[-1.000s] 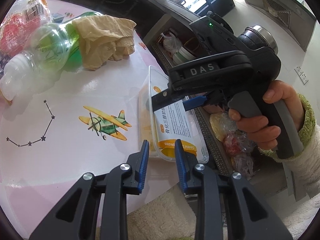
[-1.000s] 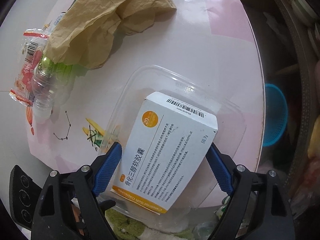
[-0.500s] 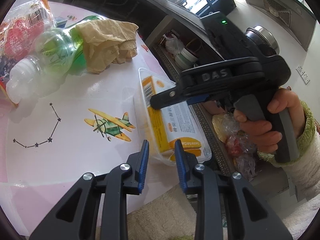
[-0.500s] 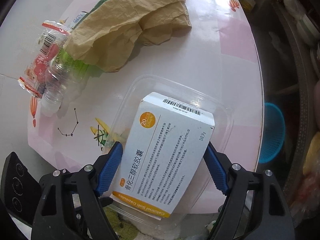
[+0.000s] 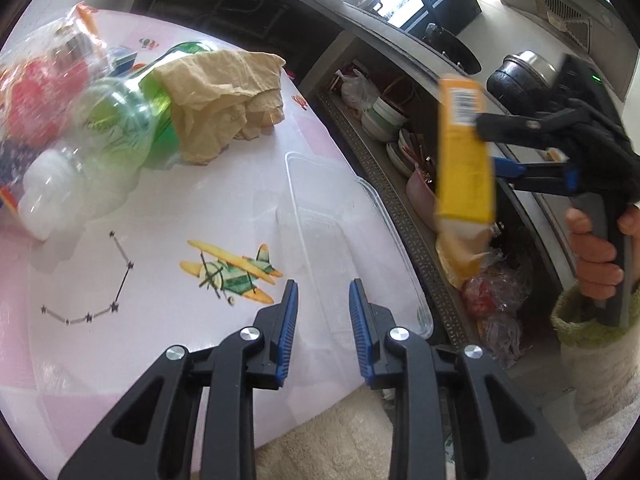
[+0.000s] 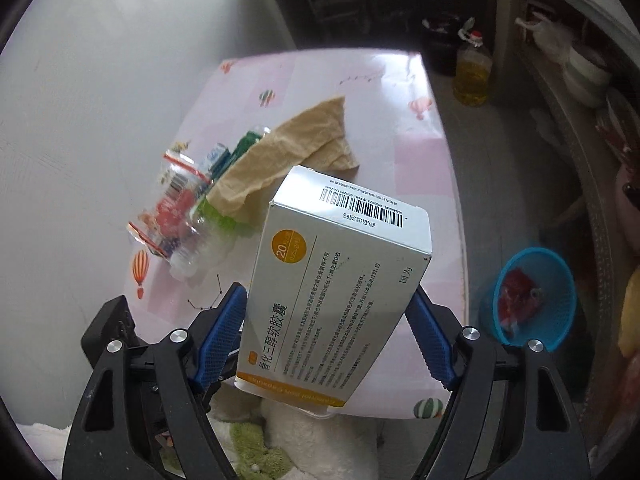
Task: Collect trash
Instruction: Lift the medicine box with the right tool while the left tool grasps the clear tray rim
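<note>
- Medicine box (image 6: 340, 288), white with an orange band, sits clamped between the blue pads of the right gripper (image 6: 328, 332), held up in the air above the near edge of the pink table (image 6: 416, 148); its lower end is hidden behind the pads.
- From the left wrist view the same box (image 5: 464, 148) is motion-blurred, its print unreadable.
- Left gripper (image 5: 323, 312) hangs with jaws parted and nothing between them, over a clear plastic tray (image 5: 384, 216) whose faint outline is hard to trace.
- Crumpled brown paper (image 5: 224, 96) covers part of a green-labelled bottle (image 5: 100, 144); a red snack wrapper (image 5: 36, 96) beside it is blurred.
- A blue basket (image 6: 532, 300) stands on the floor beside the table, something red inside, unclear what.
</note>
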Demonstrator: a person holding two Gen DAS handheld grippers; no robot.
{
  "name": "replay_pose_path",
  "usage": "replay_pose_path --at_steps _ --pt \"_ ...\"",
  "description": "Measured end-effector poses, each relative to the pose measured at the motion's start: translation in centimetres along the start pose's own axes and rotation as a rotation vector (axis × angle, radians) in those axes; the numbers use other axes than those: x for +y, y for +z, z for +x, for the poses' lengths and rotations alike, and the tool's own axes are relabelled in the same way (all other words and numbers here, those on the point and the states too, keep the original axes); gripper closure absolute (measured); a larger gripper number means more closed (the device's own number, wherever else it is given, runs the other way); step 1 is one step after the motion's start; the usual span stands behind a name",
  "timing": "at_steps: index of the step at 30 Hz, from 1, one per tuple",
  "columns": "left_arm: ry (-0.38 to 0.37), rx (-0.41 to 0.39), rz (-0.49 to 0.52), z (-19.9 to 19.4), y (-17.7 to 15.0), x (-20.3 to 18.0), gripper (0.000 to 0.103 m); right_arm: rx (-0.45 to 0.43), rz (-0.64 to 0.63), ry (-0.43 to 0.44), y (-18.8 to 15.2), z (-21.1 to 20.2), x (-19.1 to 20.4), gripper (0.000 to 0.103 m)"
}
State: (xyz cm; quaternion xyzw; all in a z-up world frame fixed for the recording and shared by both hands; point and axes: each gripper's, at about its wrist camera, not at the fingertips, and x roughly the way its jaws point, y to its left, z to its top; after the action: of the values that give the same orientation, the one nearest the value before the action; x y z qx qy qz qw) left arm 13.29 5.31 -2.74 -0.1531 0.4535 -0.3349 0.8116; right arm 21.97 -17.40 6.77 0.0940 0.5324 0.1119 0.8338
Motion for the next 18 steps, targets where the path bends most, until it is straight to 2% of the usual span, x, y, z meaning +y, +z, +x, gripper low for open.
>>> replay_pose_path --at_steps 3,6,8,10,12,15,18 --pt "0.031 0.027 0.006 1.2 1.0 -0.3 0.078 -0.046 0.034 -0.023 -1.2 -2.6 -2.4 0.028" --pt "0.095 0.054 0.029 2.8 1.9 -0.7 0.078 -0.025 0.064 -0.052 -2.6 -2.2 -4.5 0.028" --pt "0.141 0.073 0.039 3.8 2.5 -0.8 0.082 0.013 0.085 -0.057 -3.9 -0.6 -5.5 0.028" --pt "0.172 0.094 0.040 4.5 2.7 -0.7 0.093 0.043 0.084 -0.082 -5.0 1.5 -6.0 0.028" --pt "0.193 0.093 0.037 4.3 2.6 -0.7 0.097 0.058 0.068 -0.115 -5.7 3.1 -6.2 0.028" --pt "0.234 0.078 0.038 3.4 2.3 -0.7 0.099 0.080 0.039 -0.112 -6.0 5.6 -6.0 0.028" --pt "0.283 0.053 0.009 2.1 1.8 -0.3 0.099 0.067 -0.015 -0.127 -5.7 7.5 -4.8 0.028"
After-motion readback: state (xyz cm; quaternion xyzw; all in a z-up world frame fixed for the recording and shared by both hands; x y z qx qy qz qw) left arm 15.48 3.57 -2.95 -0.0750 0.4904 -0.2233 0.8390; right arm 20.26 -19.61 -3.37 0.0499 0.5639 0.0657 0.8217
